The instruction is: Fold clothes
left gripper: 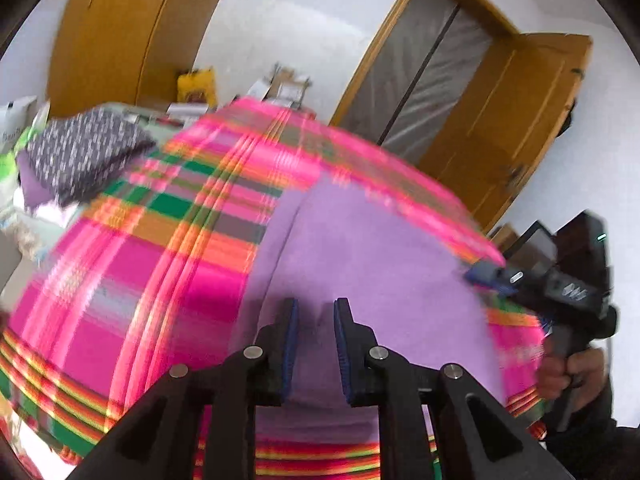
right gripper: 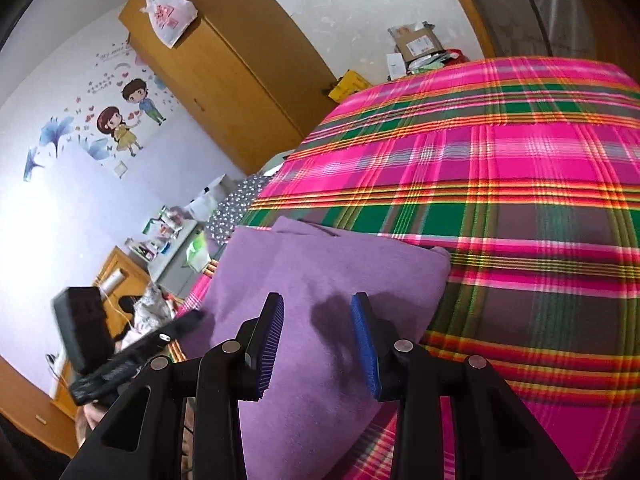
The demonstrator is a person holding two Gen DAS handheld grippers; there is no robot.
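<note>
While both claws hang just above it, the purple garment [right gripper: 320,280] is seen lying on the plaid bedcover [right gripper: 520,184] as a compact, layered rectangle with edges doubled over. The left claw [left gripper: 316,340] is held with a gap between its pads and nothing in it; the right claw [right gripper: 318,340] is likewise parted and empty. A folded dotted garment [left gripper: 88,148] is stacked at the far side of the bed. Whether further folds are intended cannot be settled. Risk noted: if only the top layer were pinched, the stacked layers could slide apart; soft fabric may bunch under uneven pulls from two claws.
</note>
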